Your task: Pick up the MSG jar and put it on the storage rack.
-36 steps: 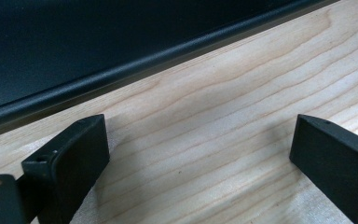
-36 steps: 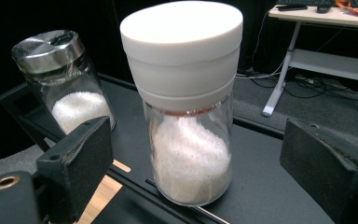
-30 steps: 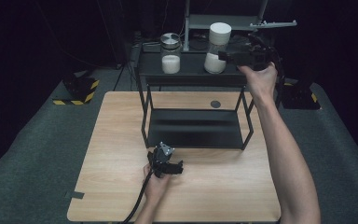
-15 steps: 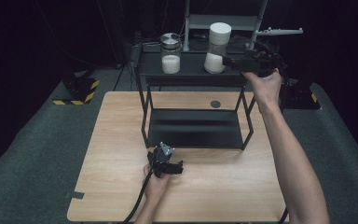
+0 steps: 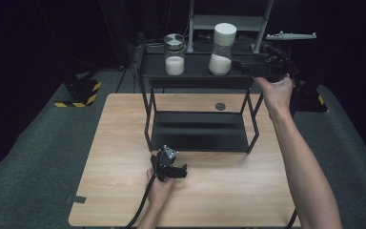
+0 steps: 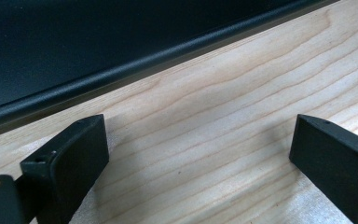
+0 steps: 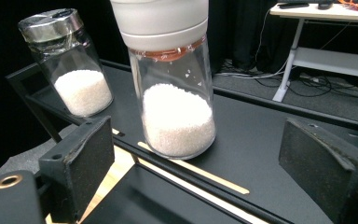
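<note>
Wood grain of the table (image 5: 228, 191) runs along the near edge, where the person's left hand (image 5: 158, 190) rests with the left gripper (image 5: 171, 168) lying on the board just in front of the black rack's lower shelf (image 5: 200, 131). In the left gripper view its two black jaws stand wide apart with nothing but bare wood between them, the shelf's front rim (image 6: 135, 60) just ahead.

Beyond, the two-tier metal rack (image 5: 148, 109) stands on the middle of the table. A small dark disc (image 5: 220, 106) lies on the wood behind it.

Up at the rack's right end, the right hand (image 5: 277, 90) holds the right gripper (image 5: 248, 67) level with the top shelf (image 5: 195, 76), pointed at the tall jar with the white lid (image 7: 170, 79). Its jaws are spread open, one on each side of the jar but nearer the camera, neither touching the glass. The jar stands upright on the top shelf, about a third full of white grains. To its left, apart from it, stands a shorter jar with a metal lid (image 7: 67, 60), also holding white grains.

Farther back, a pale desk (image 7: 326, 14) stands with cables on the floor below it.
</note>
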Available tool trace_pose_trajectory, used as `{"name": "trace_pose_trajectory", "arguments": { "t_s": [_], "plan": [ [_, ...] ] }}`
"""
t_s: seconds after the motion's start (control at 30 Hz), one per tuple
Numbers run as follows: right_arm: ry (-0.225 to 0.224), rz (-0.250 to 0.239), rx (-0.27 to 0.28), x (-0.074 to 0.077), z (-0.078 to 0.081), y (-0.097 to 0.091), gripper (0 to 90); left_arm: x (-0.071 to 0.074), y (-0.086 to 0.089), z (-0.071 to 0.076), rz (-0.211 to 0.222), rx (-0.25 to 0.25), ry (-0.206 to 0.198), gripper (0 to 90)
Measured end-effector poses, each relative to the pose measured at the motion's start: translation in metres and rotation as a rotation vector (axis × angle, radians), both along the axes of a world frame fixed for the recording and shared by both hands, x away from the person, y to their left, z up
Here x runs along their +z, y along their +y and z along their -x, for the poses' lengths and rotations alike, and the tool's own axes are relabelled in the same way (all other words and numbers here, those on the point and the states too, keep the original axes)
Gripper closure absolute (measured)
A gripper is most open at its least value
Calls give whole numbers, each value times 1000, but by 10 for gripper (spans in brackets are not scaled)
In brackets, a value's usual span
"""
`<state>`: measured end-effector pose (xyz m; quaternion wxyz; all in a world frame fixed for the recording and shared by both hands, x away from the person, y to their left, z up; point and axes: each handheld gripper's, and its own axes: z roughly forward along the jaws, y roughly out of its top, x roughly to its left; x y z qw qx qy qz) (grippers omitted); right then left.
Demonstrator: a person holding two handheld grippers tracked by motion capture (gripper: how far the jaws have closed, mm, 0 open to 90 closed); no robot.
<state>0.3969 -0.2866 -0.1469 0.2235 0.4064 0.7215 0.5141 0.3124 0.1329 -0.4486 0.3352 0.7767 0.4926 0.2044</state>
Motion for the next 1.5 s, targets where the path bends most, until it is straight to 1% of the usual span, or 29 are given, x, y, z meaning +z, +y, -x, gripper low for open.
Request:
{"name": "trace_pose_trajectory", "arguments": {
  "t_s": [0.27, 0.37, 0.67, 0.9, 1.5],
  "plan": [
    [10, 0, -1, -7, 4, -6, 97, 0, 0, 0, -4, -2, 1, 44],
    [3, -3, 3, -9, 7, -8, 98, 0, 0, 0, -2, 0, 0, 44],
    [5, -3, -3, -15, 12, -14, 99, 0, 0, 0, -1, 0, 0, 44],
    [5, 18, -5, -21, 16, -15, 99, 0, 0, 0, -2, 0, 0, 44],
    [12, 13, 7, -39, 25, -26, 99, 0, 0, 0, -2, -1, 0, 44]
  ]
}}
